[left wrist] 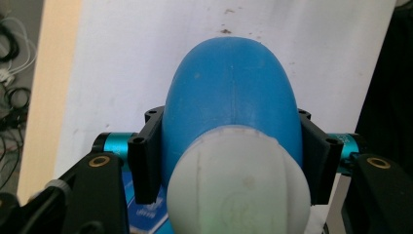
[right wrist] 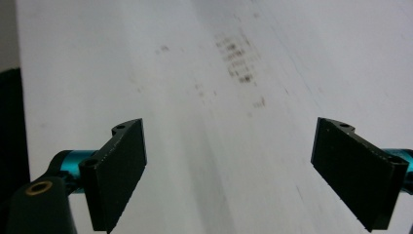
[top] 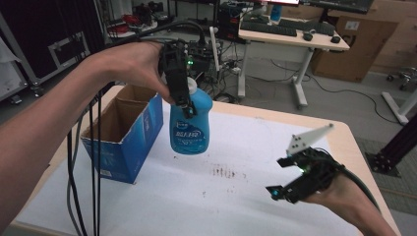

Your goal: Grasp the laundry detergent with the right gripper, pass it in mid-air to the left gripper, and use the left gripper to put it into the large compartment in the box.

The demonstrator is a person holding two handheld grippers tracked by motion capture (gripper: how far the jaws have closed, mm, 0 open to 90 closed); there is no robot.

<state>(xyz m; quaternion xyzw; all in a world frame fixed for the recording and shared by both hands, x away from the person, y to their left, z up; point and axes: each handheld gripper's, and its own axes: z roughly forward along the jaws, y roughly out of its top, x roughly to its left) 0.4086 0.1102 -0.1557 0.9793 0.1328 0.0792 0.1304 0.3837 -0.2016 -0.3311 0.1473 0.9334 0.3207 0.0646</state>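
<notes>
Bottle [top: 191, 129] up in the air, blue plastic w/ a white cap [left wrist: 238, 183], hanging straight down from the left gripper [top: 184, 105]. Left fingers [left wrist: 146, 161] are clamped on its shoulder just below the cap, one pad each side, blue body bulging out beyond them. Below the fingers there's only white desk [top: 255, 196]; bottle is clear of it, nothing touching its base. Off to the outer side of the left fingers sits the open blue cardboard box [top: 129, 129], near but apart from the bottle.

Right gripper [top: 281, 174] hovers low over the desk, fingers [right wrist: 119, 170] spread wide, nothing btwn them, just stained white surface ahead.

Handling, as I read it: looks like a full-ish detergent-type bottle, so prob. some weight, and it swings from a high grip. Plastic wall is smooth and rounded, likely slippery, and it'll flex a bit if squeezed at the belly. Shoulder under the cap is the stiffest spot and the flare gives the fingers a ledge, so the current hold seems the right one. Cap itself is domed and slick, poor place to pinch. Not fragile, a drop would dent at worst, tho cap could pop. If the right fingers join in, I'd go for the lower body flat-on across the narrow faces, not the curved front w/ the label [top: 189, 135].
</notes>
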